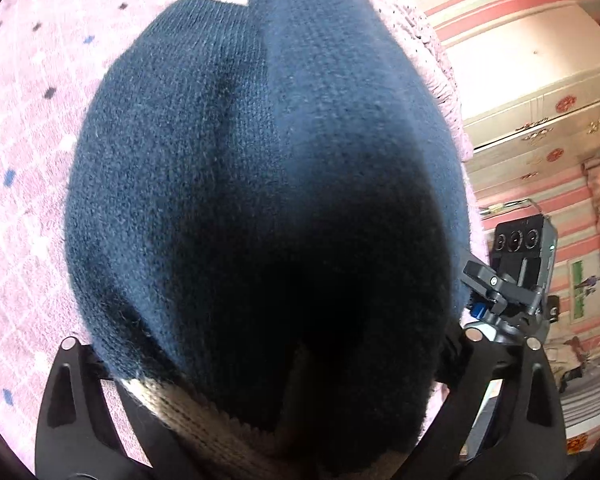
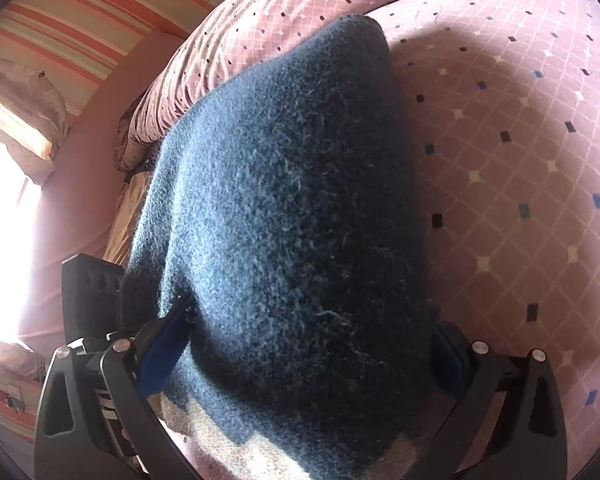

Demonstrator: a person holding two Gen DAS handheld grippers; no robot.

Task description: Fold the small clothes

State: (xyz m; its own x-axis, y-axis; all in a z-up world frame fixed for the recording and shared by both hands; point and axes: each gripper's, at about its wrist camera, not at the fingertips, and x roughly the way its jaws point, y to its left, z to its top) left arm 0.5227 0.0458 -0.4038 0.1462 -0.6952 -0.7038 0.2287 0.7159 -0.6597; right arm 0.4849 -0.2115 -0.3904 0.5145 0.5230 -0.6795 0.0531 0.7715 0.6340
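Your dark blue knitted garment (image 1: 260,184) lies on the pink diamond-patterned bed cover (image 1: 28,184), and it fills the middle of both wrist views. In the left view a second layer overlaps the first from about 1 o'clock, so it looks already doubled once; a beige knitted band (image 1: 204,424) shows at the near edge, at 6 o'clock.

Your left gripper (image 1: 268,360) has its jaws spread almost as wide as they go, one at 8 o'clock and one at 4 o'clock, with the near edge of the garment lying between them. No pad is visibly pressing on the cloth, so read it as not gripping.

Your right gripper (image 2: 300,344) also straddles the garment, blue pads at 8 and 4 o'clock against the flanks of the knit. Whether those pads squeeze it or merely sit beside it, the view does not settle.

The step in hand looks like taking the near edge for the next fold. To do it well, set both grippers on the same edge, catch both layers together, and close only once the cloth sits deep between the pads. Lift evenly, carry the edge toward 12 o'clock, and lay it flush so the sides line up. Thick knit tends to slip and bunch, so go slowly.
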